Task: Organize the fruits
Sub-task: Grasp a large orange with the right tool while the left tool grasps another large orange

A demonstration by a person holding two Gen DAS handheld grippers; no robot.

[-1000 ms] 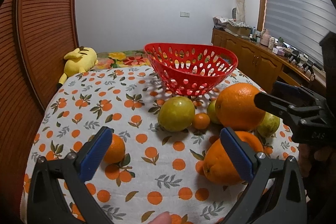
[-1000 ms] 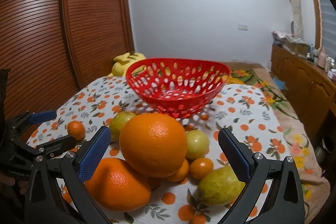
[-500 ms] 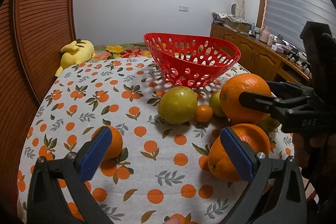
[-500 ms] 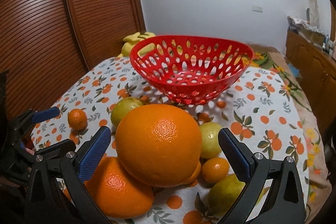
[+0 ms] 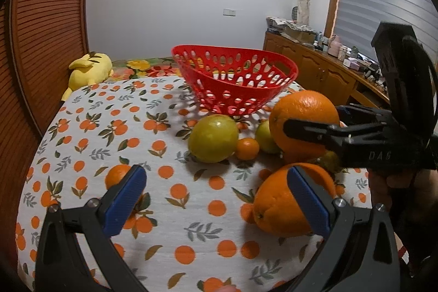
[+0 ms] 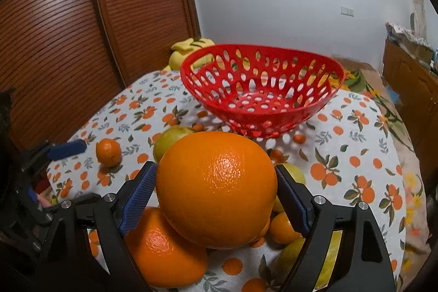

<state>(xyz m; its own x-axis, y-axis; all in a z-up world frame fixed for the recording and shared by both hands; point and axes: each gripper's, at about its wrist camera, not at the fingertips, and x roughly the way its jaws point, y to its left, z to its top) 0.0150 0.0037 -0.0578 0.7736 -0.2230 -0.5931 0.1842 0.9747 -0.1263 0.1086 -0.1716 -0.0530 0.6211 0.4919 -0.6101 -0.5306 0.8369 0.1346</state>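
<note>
Progress: red basket (image 6: 260,89) empty, nothing sorted yet.
Right tool (image 6: 216,196): clamped on big orange (image 6: 216,190), raised above the pile.
Left tool (image 5: 216,196): wide open, holding nothing.
Remaining: all other fruit on desk (image 5: 90,127).

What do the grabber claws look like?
Both are black plastic frames with silver bolts and ridged blue pads on the fingers. The left gripper and right gripper match. White letters mark the right one's side, and a bare hand shows beneath it.
</note>
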